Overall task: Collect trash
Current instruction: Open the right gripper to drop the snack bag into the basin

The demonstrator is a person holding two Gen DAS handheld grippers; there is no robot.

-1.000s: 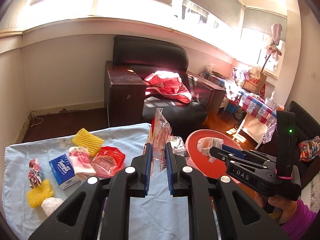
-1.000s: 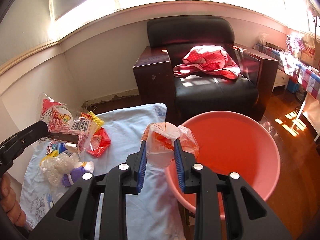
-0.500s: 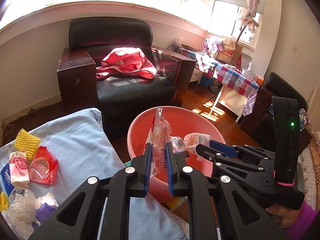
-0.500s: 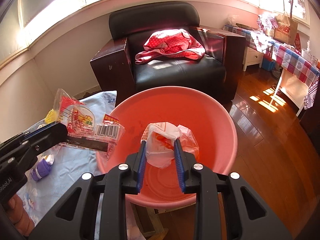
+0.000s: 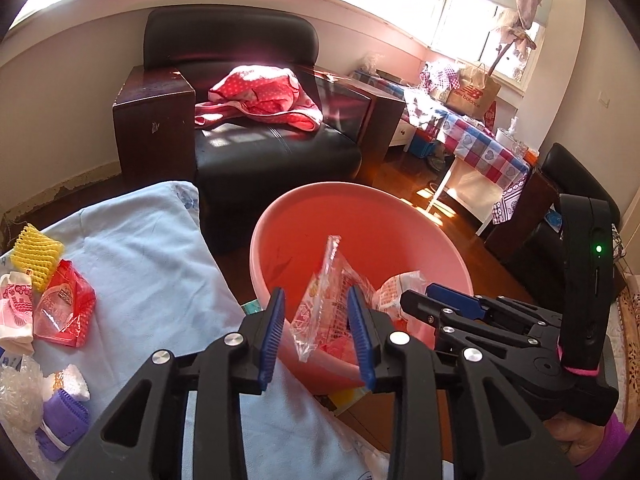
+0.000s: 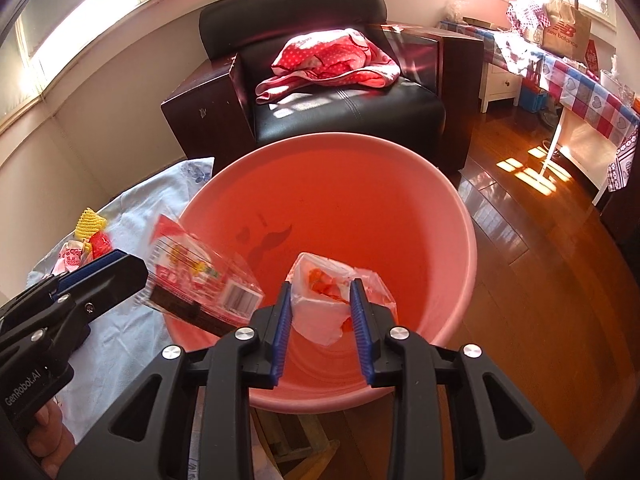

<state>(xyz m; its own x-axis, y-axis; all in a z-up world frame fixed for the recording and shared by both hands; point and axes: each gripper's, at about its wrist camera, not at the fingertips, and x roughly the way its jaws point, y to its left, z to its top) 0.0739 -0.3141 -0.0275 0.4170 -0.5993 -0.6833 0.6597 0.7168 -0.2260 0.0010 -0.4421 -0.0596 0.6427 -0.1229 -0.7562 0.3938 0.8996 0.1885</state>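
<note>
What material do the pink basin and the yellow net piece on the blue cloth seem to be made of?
Pink basin: probably moulded plastic, smooth with a soft sheen; its rim is thin and even.
Yellow net piece: likely foam mesh of the kind that wraps fruit, matte, with an open diamond pattern.
Blue cloth: seemingly woven fabric, matte and creased.

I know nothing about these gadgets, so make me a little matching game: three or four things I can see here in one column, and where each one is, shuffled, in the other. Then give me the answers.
Things:
1. pink polka-dot cloth
2. yellow foam net
3. clear snack wrapper
4. brown paper bag

Places:
A. on the light blue sheet
B. between the left gripper fingers, over the pink basin
C. on the black armchair seat
D. on the checked tablecloth by the window

Pairs: 1-C, 2-A, 3-B, 4-D
</note>
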